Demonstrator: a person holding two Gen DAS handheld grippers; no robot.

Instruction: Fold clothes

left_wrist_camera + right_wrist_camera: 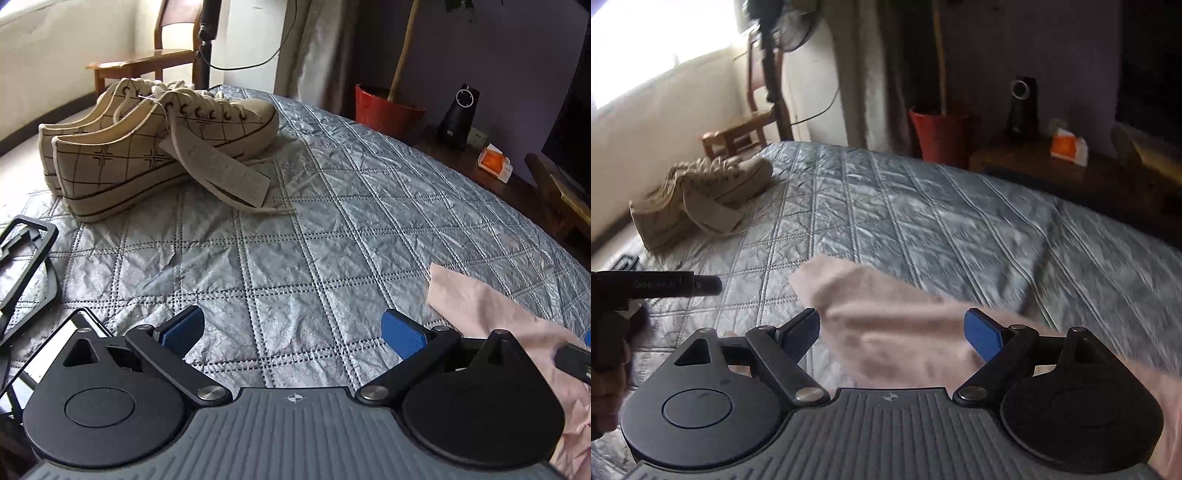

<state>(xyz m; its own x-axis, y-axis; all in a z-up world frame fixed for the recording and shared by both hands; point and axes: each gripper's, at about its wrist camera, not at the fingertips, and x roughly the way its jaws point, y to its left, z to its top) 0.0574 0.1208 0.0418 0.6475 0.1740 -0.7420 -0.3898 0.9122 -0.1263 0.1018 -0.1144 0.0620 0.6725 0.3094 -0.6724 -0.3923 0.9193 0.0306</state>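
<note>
The right wrist view is motion-blurred. The pink garment lies on the quilted bedspread near its front edge, running out of frame. The right gripper is spread wide over it, gripping nothing; the left gripper is spread over bare quilt. The print on the sneakers' tag is illegible.

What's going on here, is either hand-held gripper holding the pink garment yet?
Not yet. A person is working on a bed with a grey quilted cover. The pink garment lies crumpled on it. The right hand-held gripper hangs over the garment with jaws open, cloth between them but not pinched. The left hand-held gripper is open over bare quilt, the garment to its right. A pair of cream sneakers sits at the far corner.
</note>
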